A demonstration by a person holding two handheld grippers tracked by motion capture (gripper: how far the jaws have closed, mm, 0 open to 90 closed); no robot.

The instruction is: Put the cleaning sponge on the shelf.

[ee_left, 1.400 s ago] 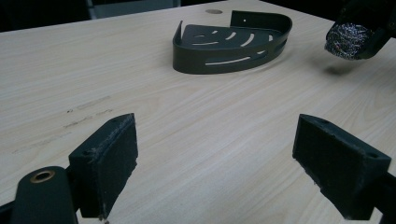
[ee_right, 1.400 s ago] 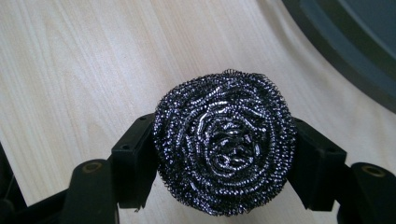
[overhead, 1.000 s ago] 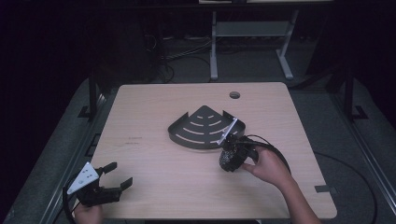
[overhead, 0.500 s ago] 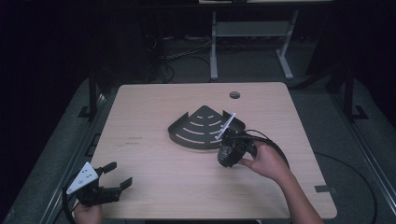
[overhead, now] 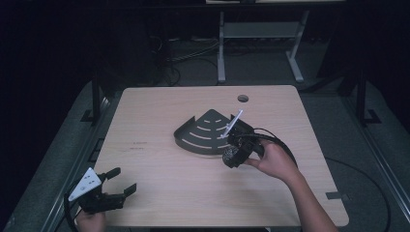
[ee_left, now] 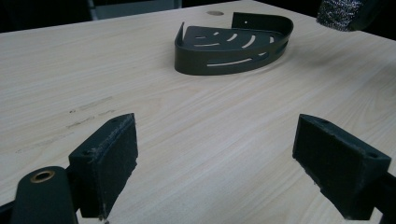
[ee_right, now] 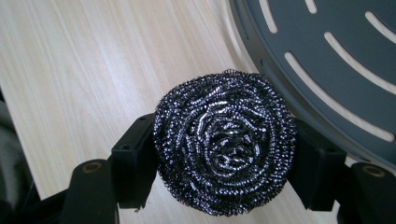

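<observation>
A pale wooden table (overhead: 159, 125) fills the middle of the high view, with a dark quarter-round tray (overhead: 205, 133) with slots near its centre. At the right of centre, the right gripper (overhead: 233, 155) sits just off the tray's lower right edge, held by a hand (overhead: 273, 162) whose forearm comes up from the lower right. In the right gripper view its jaws pinch a round steel wool scourer (ee_right: 225, 142) from both sides — the ball bulges between the pads, over bare wood, with the tray's slotted floor in the upper right of the frame.

At the lower left of the high view, the left gripper (overhead: 118, 186) rests near the table's front edge, well apart from the tray. Its jaws stand spread wide with nothing between them — in the left gripper view only table grain shows in the gap, and the tray lies in the upper middle.
</observation>
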